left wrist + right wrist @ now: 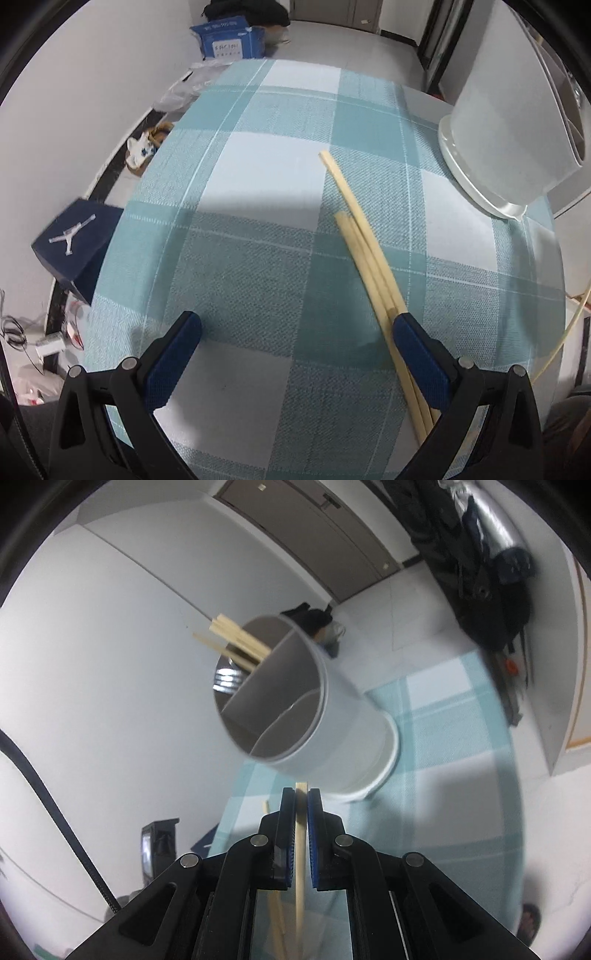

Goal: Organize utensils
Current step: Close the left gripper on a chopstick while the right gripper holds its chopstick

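Three wooden chopsticks (373, 254) lie on the teal plaid tablecloth (258, 240), running from the middle toward my left gripper's right finger. My left gripper (295, 325) is open and empty just above the cloth, its right fingertip beside the chopsticks. A white divided utensil holder (295, 705) stands on the table; it also shows in the left wrist view (506, 147) at the far right. Several chopsticks (236, 642) and metal utensils sit in its far compartment. My right gripper (302, 794) is shut on one chopstick (300, 849), held in front of and below the holder's mouth.
A dark blue box (77, 243) sits beside the table's left edge. A blue carton (229, 40) and plastic bags lie on the floor beyond the table. A white wall runs along the left. Dark clothing (480, 554) hangs at the right.
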Demonstrator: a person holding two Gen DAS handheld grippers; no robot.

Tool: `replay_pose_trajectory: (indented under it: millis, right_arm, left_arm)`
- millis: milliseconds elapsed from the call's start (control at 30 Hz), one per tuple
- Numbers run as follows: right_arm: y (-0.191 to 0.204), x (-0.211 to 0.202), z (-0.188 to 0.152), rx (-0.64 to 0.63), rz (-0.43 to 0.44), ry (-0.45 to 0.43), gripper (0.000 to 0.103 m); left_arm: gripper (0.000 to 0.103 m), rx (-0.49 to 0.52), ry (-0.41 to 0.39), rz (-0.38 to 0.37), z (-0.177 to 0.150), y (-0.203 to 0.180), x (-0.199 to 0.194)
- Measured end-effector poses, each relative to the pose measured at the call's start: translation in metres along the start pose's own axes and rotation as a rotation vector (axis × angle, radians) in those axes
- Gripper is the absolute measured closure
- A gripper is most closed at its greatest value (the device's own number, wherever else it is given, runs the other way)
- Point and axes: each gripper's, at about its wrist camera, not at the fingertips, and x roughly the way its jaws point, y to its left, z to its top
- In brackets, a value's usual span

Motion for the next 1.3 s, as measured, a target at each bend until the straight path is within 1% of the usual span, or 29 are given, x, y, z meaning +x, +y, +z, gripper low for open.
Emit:
replay_pose_trajectory:
  millis: [67, 200, 267, 400, 467, 567, 633, 700, 733, 800, 833, 900, 933, 967, 1000, 1067, 1167, 1200, 1300]
  right_arm:
    - [-0.004, 0.000, 0.001, 0.004, -0.017, -0.012, 0.097]
    - [-0.010, 0.002, 0.006, 0.011, -0.036, -0.006, 0.097]
    - [-0.011, 0.000, 0.006, 0.012, -0.028, -0.002, 0.097]
    - [-0.011, -0.004, 0.004, 0.008, -0.026, -0.011, 0.097]
    - [-0.011, -0.009, 0.004, 0.015, -0.001, -0.023, 0.097]
    - [-0.008, -0.015, 0.006, 0.001, 0.021, -0.052, 0.097]
    - [-0.004, -0.018, 0.006, -0.011, 0.018, -0.060, 0.097]
    - [-0.005, -0.017, 0.006, -0.009, 0.013, -0.057, 0.097]
    - [-0.005, -0.017, 0.005, -0.003, 0.009, -0.054, 0.097]
    - [-0.007, -0.016, 0.005, 0.009, 0.003, -0.049, 0.097]
    - [-0.008, -0.016, 0.005, 0.015, 0.002, -0.048, 0.097]
    - [-0.009, -0.018, 0.005, 0.019, -0.002, -0.053, 0.097]
    - [-0.009, -0.020, 0.005, 0.019, -0.004, -0.058, 0.097]
    - [-0.009, -0.021, 0.005, 0.018, -0.005, -0.062, 0.097]
    - [-0.009, -0.022, 0.005, 0.017, -0.004, -0.064, 0.097]
    - [-0.009, -0.024, 0.005, 0.019, -0.002, -0.070, 0.097]
    - [-0.009, -0.028, 0.003, 0.015, 0.002, -0.080, 0.097]
    - [-0.008, -0.029, 0.002, 0.013, 0.001, -0.083, 0.097]
    - [-0.009, -0.031, 0.002, 0.012, -0.003, -0.090, 0.097]
  left_arm:
    - [0.001, 0.006, 0.006, 0.007, 0.000, 0.002, 0.001]
    - [0.001, 0.002, 0.027, 0.015, 0.004, 0.000, 0.004]
    - [0.002, 0.002, 0.048, 0.020, 0.010, -0.003, 0.007]
    - [0.002, -0.011, 0.066, 0.036, 0.017, -0.002, 0.008]
    - [0.002, -0.003, 0.074, 0.053, 0.022, 0.000, 0.011]
    - [0.002, -0.013, 0.085, 0.054, 0.028, 0.000, 0.013]
    - [0.005, -0.016, 0.091, 0.054, 0.030, -0.001, 0.012]
    - [0.019, -0.034, 0.094, 0.057, 0.034, 0.000, 0.009]
    - [0.022, -0.045, 0.098, 0.058, 0.036, 0.000, 0.008]
    - [0.032, -0.077, 0.103, 0.053, 0.039, 0.000, 0.007]
    - [0.034, -0.089, 0.101, 0.049, 0.040, 0.000, 0.006]
    - [0.046, -0.102, 0.101, 0.066, 0.040, -0.003, 0.005]
    - [0.049, -0.104, 0.099, 0.071, 0.040, -0.004, 0.005]
    - [0.058, -0.109, 0.098, 0.069, 0.041, -0.005, 0.004]
    - [0.070, -0.113, 0.097, 0.065, 0.043, -0.005, 0.004]
    - [0.078, -0.121, 0.097, 0.060, 0.044, -0.011, 0.004]
    - [0.096, -0.108, 0.093, 0.057, 0.045, -0.014, 0.004]
    - [0.098, -0.112, 0.092, 0.056, 0.044, -0.015, 0.004]
    - [0.099, -0.124, 0.082, 0.061, 0.045, -0.016, 0.003]
